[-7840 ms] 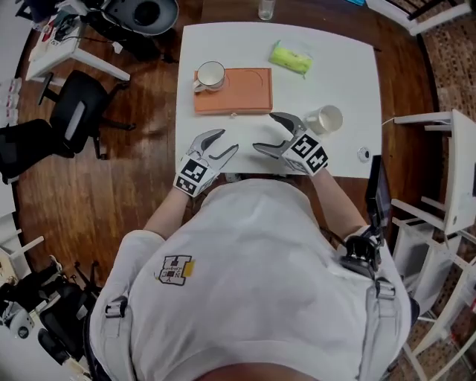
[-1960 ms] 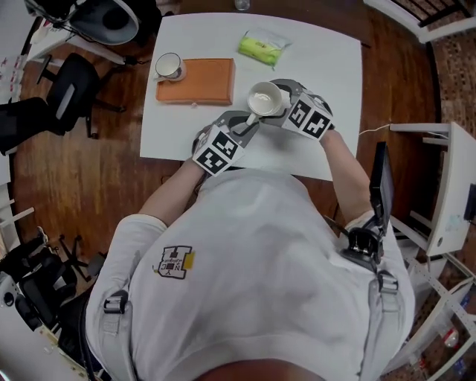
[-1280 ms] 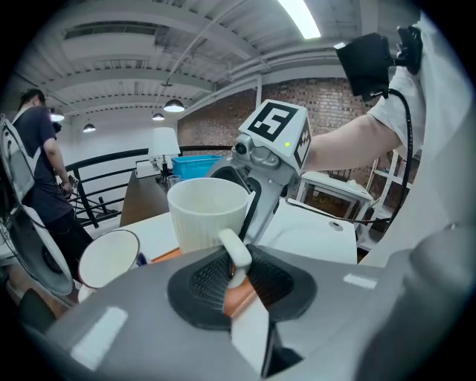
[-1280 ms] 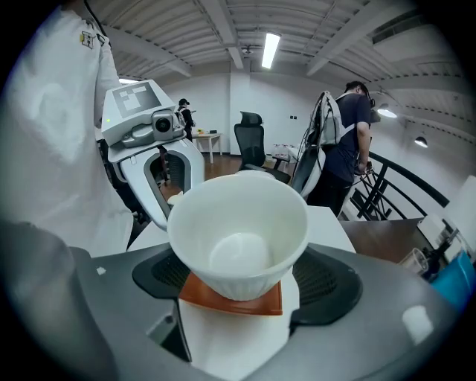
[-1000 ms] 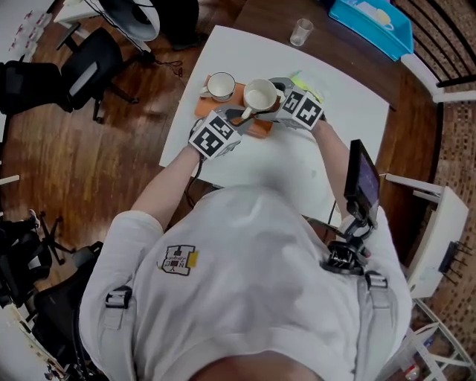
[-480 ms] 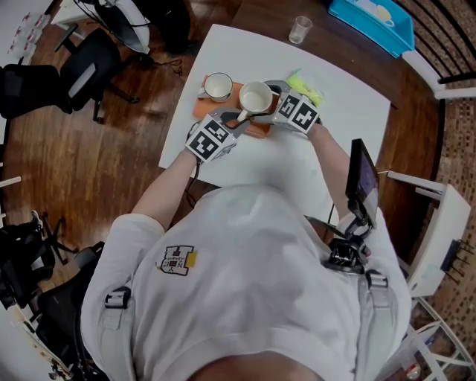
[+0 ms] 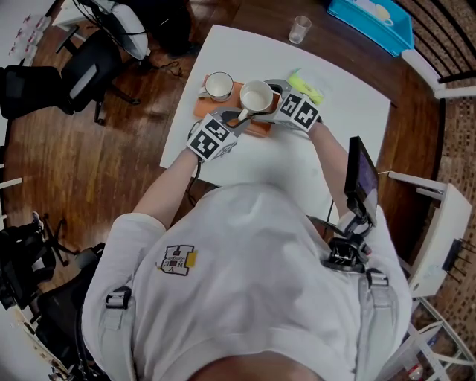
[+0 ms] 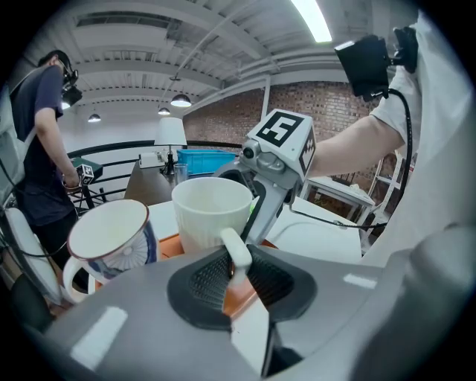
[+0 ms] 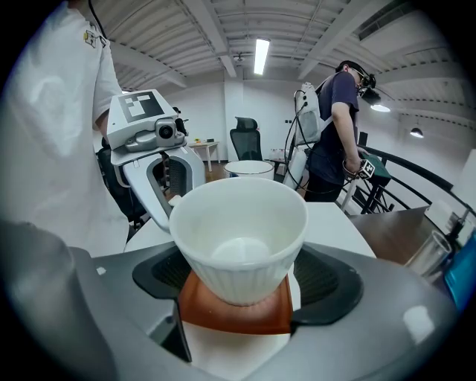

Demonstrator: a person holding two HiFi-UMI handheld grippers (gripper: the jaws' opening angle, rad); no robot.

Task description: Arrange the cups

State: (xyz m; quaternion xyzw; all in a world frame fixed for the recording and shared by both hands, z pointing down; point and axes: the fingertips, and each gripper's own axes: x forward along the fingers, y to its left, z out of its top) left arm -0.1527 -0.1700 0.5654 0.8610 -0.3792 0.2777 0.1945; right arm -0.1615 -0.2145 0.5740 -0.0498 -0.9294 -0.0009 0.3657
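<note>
White cup (image 7: 256, 96): upright, over the orange tray (image 9: 234, 312), just beside the patterned cup (image 7: 219, 85) that already stands at the tray's left end. Whether its base has touched down I cannot tell.

Left gripper (image 8: 238, 275): jaws nearly together, pinching the cup's handle. Right gripper (image 9: 242, 286): jaws spread wide, clasping the ribbed body from both sides.

Step, as I judge it: placing the second cup beside the first. Next move calls for setting it down level, clear of the patterned cup, then easing both grips off without tipping it; the handle pinch could twist it if one side lets go first.

Surface: white table (image 7: 335, 141), also bearing a green packet (image 7: 309, 82); a glass (image 7: 300, 30) and blue bin (image 7: 372, 18) on the darker top beyond.

Room: wood floor (image 7: 97, 164), office chair (image 7: 82, 74), brick wall, second person (image 9: 335, 126) standing behind.
</note>
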